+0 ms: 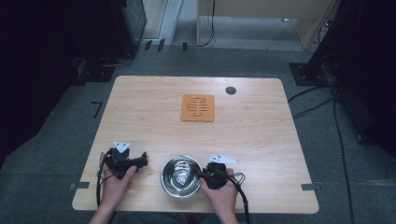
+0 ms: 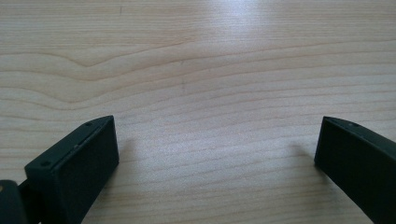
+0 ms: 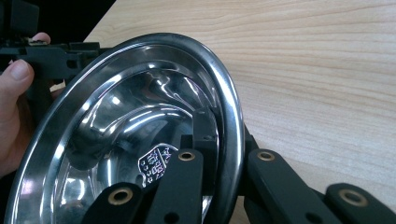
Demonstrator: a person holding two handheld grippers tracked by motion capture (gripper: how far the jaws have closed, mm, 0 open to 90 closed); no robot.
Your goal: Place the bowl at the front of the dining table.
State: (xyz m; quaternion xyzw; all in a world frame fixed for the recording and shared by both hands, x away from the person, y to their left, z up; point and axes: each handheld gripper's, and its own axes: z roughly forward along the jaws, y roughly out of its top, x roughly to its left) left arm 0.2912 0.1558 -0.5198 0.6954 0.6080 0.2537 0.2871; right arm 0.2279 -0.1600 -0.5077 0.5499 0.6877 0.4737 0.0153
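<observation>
A steel bowl [image 1: 181, 176] is seen at the near edge of the tabletop [image 1: 261, 130]. Its right rim is clamped between the fingers of the right gripper [image 1: 204, 176], one inside, one outside. The left gripper [image 1: 140, 161] is held left of the bowl, apart from it, fingers spread wide over bare wood. A cork mat [image 1: 198, 108] lies farther back.

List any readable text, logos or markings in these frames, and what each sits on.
Shiny round steel bowl: white stamped mark on its inner bottom, too blurred to read.
Orange square wooden trivet: cut-out slot pattern, no legible characters.
Grey floor left of the light wooden table: a black mark like "7".
</observation>
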